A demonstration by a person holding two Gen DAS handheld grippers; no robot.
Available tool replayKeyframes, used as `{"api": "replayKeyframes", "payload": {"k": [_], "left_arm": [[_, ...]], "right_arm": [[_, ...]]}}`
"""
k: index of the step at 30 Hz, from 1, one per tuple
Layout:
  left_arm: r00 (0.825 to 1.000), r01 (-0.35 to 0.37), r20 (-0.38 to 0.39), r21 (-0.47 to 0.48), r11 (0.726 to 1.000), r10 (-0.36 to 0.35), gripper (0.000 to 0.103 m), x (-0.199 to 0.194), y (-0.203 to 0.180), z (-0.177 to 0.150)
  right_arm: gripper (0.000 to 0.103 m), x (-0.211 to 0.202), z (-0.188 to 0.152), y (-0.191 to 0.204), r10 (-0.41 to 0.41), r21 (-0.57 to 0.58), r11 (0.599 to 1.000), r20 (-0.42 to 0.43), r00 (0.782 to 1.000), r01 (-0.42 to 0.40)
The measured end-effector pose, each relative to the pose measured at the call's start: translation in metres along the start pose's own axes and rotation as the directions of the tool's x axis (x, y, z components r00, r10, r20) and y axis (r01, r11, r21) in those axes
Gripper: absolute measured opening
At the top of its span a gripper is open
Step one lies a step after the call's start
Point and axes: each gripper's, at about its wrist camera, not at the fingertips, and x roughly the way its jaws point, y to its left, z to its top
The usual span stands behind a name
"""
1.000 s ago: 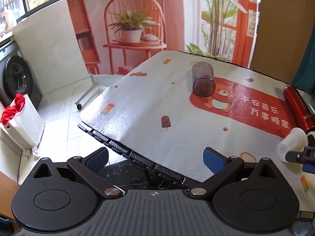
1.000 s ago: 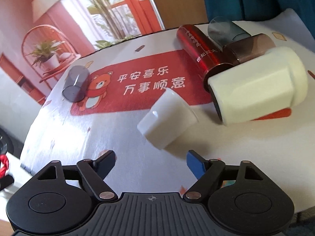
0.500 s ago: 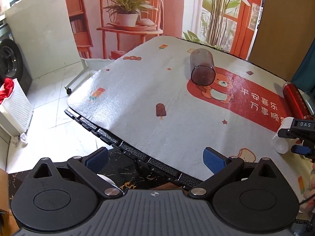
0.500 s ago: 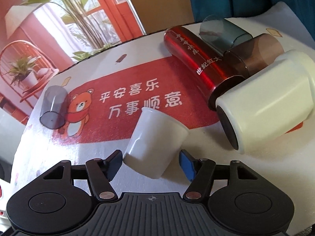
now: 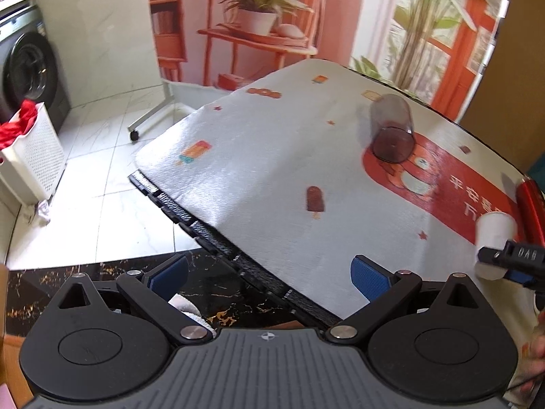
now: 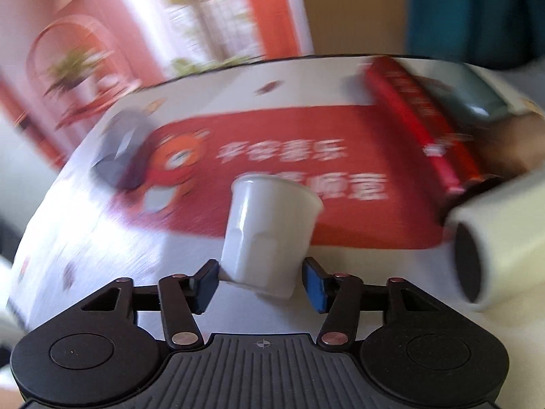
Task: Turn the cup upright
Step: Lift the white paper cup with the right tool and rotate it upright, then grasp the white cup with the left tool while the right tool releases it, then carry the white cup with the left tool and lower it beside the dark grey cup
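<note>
A small white cup (image 6: 269, 225) sits between the fingers of my right gripper (image 6: 260, 281), which is shut on its lower part; the cup stands nearly upright with its rim up, slightly tilted. The right wrist view is motion-blurred. In the left wrist view the same white cup (image 5: 494, 235) shows at the far right with the right gripper's black finger across it. My left gripper (image 5: 269, 272) is open and empty, held off the near-left edge of the table. A dark translucent cup (image 5: 391, 129) lies on its side on the mat.
A red bottle (image 6: 419, 116), a grey-green cup (image 6: 470, 99), a brown cup (image 6: 511, 143) and a large white cup (image 6: 504, 238) lie on their sides at the right. The patterned mat (image 5: 259, 156) covers the table. A white laundry basket (image 5: 27, 156) stands on the floor at left.
My right gripper has closed on the white cup and turned it from lying tilted to nearly upright. The left gripper has shifted a little and stays open.
</note>
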Motion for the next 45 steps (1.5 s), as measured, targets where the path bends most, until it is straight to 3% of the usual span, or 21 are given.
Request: {"api": "replayKeyframes", "payload": {"k": [8,17,26,31,34,39,43,45], "left_arm": [[1.0,-0.02,0.009,-0.025,0.999,0.02,0.102,-0.005,0.01,0.007],[1.0,0.006,0.002,-0.026,1.0,-0.006,0.102,-0.008,-0.001,0.016],[0.993,0.118,-0.015,0.079,0.99,-0.117,0.102,-0.007,-0.061,0.03],[0.97,0.24,-0.07,0.182,0.954,-0.231,0.102,0.01,-0.12,0.031],[0.957,0.285,-0.119,0.239,0.928,-0.263,0.102,0.027,-0.155,0.026],[0.949,0.302,-0.195,0.339,0.891,-0.248,0.092,0.058,-0.202,0.009],[0.931,0.344,-0.248,0.344,0.874,-0.269,0.082,0.07,-0.214,-0.001],[0.929,0.355,-0.238,0.365,0.861,-0.283,0.06,0.068,-0.218,-0.003]], "right_arm": [[0.049,0.01,-0.006,0.055,0.135,-0.198,0.969,-0.085,0.987,-0.149],[0.055,-0.012,-0.012,0.05,0.189,-0.254,0.946,-0.079,0.979,-0.203],[0.064,-0.042,-0.014,-0.002,0.162,-0.215,0.962,-0.042,0.986,-0.167],[0.064,-0.055,-0.019,-0.039,0.076,-0.165,0.983,-0.024,0.997,-0.079],[0.068,-0.063,-0.026,-0.059,0.048,-0.14,0.989,-0.015,0.999,-0.05],[0.071,-0.071,-0.037,-0.081,0.037,-0.105,0.994,-0.018,0.999,-0.038],[0.071,-0.072,-0.038,-0.09,0.036,-0.085,0.996,-0.014,0.999,-0.037],[0.071,-0.07,-0.037,-0.092,0.035,-0.079,0.996,-0.016,0.999,-0.036]]}}
